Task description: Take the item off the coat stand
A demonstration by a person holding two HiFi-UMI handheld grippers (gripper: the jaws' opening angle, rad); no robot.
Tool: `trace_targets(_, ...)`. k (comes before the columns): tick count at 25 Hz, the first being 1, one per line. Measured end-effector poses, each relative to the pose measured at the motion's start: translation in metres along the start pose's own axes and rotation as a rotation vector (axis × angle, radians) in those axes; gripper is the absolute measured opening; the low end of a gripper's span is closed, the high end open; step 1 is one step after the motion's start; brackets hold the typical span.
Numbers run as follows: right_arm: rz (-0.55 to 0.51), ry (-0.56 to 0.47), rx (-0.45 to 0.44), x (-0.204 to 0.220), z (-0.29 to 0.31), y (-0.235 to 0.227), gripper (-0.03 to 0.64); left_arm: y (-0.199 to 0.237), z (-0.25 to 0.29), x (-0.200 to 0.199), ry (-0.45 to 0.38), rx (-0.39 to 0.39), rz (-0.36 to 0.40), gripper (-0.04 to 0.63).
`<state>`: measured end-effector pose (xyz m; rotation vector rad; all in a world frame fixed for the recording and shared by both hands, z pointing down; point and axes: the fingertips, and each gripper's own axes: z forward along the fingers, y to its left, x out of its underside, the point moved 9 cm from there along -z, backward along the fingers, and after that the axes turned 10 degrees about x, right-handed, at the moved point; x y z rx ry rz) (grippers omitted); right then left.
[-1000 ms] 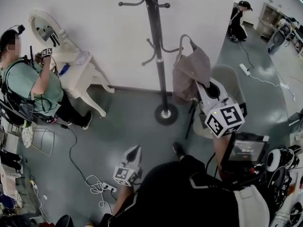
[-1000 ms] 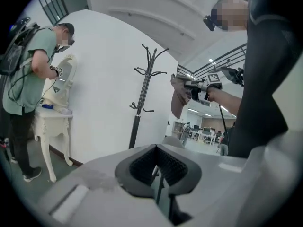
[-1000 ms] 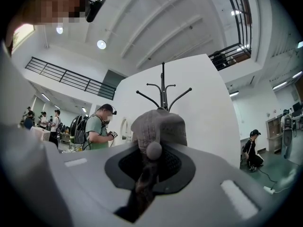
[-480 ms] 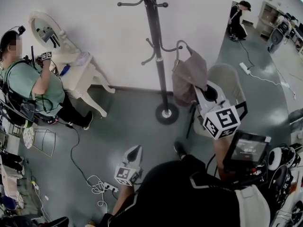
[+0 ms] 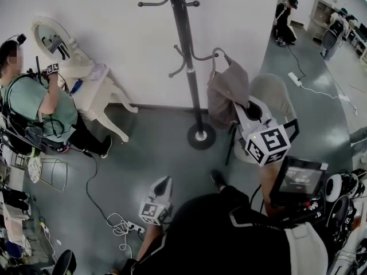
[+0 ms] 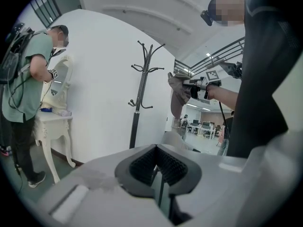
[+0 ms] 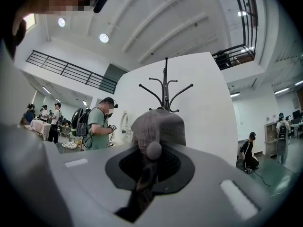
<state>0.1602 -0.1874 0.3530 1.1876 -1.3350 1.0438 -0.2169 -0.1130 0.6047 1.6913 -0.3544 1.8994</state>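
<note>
The grey-brown fabric bag (image 5: 226,90), its strap loop at a lower hook of the black metal coat stand (image 5: 187,67), has just been clamped tighter by the right gripper (image 5: 245,106), so lifting it clear is judged next; the left gripper (image 5: 163,181) is shut, empty.

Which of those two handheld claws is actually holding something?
The right gripper: its jaws are pinched on the brown fabric item, while the left gripper has nothing between its jaws.
</note>
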Motion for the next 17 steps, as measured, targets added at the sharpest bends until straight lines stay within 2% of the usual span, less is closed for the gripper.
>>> trace_targets(17, 0.021, 0.004, 0.016, 0.0002, 0.0066, 0.0015, 0.026, 0.0081, -0.0037, -0.0023, -0.002, -0.009, -0.009, 0.015)
